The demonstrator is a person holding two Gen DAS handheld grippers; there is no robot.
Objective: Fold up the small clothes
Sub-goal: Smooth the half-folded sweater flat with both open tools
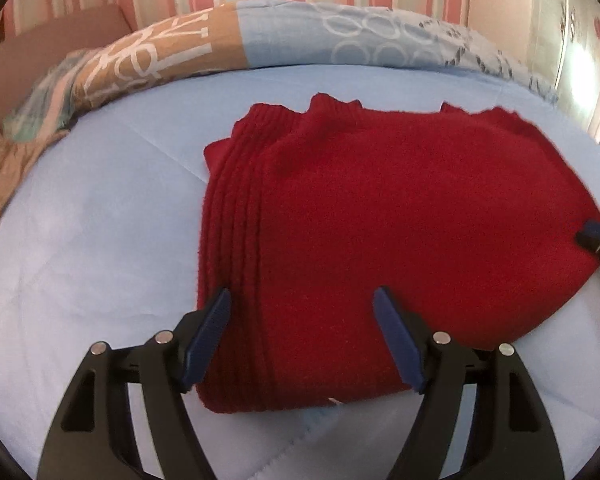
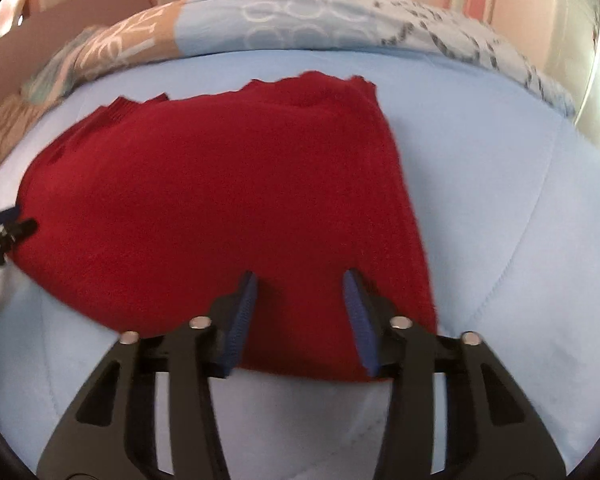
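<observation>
Left wrist view: left gripper point(image 1: 302, 300) spread wide, blue pads over the near left corner of a folded red sweater point(image 1: 380, 220), pinching nothing. Sweater flat on a light blue quilt point(image 1: 100, 240), patterned bedding point(image 1: 300, 40) beyond.

Right wrist view: right gripper point(image 2: 300, 280) spread apart above the sweater's point(image 2: 220, 200) near right edge, nothing between the pads. Left gripper's tip point(image 2: 4, 228) at far left.

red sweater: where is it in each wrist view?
Left wrist: red sweater centre-right, ribbed edge left, left gripper open over its near edge.
Right wrist: red sweater centre-left, right gripper open over its near-right corner.
Shared landmark: patterned quilt behind it.
</observation>
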